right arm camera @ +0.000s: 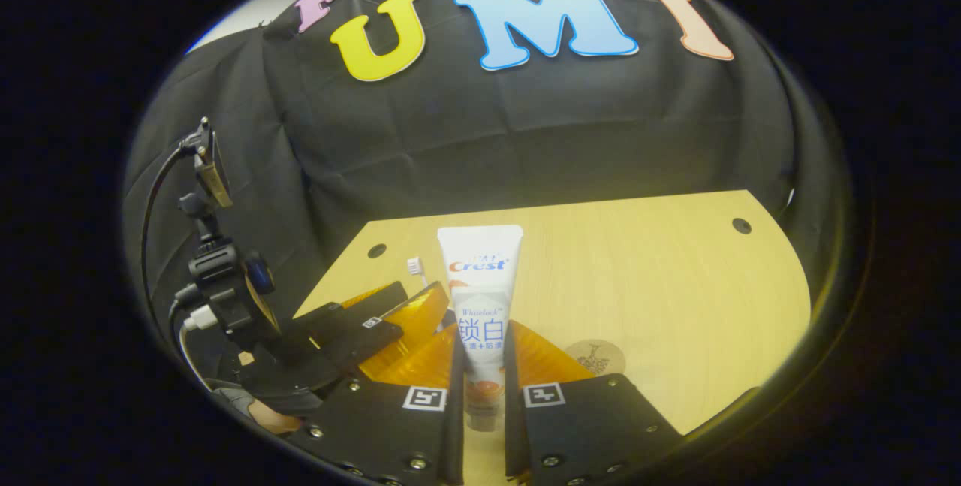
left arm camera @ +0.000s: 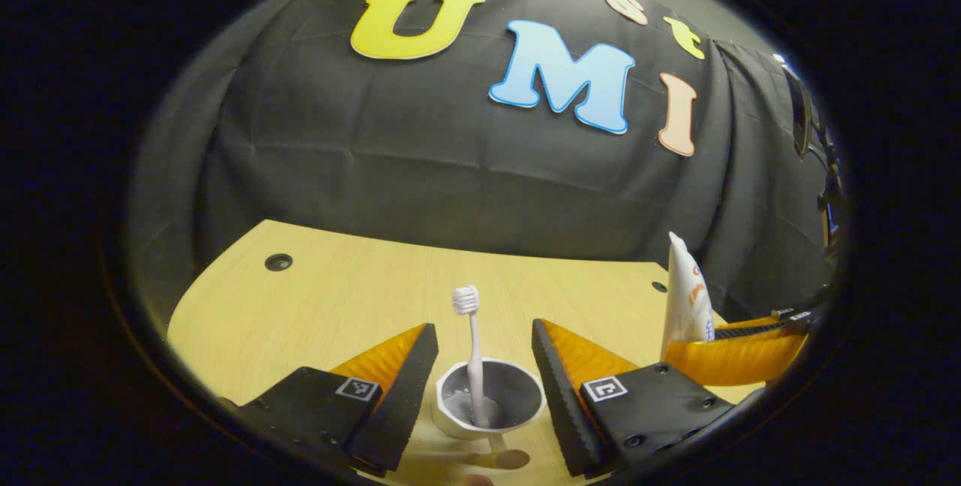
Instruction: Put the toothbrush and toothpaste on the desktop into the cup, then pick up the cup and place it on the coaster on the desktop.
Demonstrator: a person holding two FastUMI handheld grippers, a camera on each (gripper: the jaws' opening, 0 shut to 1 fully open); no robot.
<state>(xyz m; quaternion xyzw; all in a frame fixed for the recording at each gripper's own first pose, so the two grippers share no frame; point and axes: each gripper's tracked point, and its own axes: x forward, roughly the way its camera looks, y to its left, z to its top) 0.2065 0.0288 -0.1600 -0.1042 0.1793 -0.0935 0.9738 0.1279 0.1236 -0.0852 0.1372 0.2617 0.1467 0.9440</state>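
Wooden desktop (left arm camera: 315,306), pale grain, with a round coaster (right arm camera: 594,357) lying flat on it near the right tongs

Cup (left arm camera: 491,399): white outside, grey inside, standing upright on the desktop between the two fingers of the left tongs (left arm camera: 485,381). Those fingers stand apart, one on each side of the cup, neither seen pressing on it; whether the pads touch the rim I cannot tell

Toothbrush (left arm camera: 473,354): pink handle, bristle head up, already standing in the cup and leaning against its wall

Toothpaste (right arm camera: 480,306): white tube, held upright with its flat crimped end on top, clamped low down between both fingers of the right tongs (right arm camera: 481,388). It is off the desktop and not yet in the cup; in the left gripper view the tube (left arm camera: 687,298) shows well to the right of the cup

Risks, as judged from where I stand:
- tube is tall and gripped near its lower end, so it may tilt or slip as it is carried over
- cup is small and light; a tube lowered off-centre could catch the rim or knock the toothbrush and tip the cup
- the two sets of tongs sit close together, so the right one coming across may bump the left one and shove the cup
- with both items standing high, the cup will be top-heavy when lifted to the coaster
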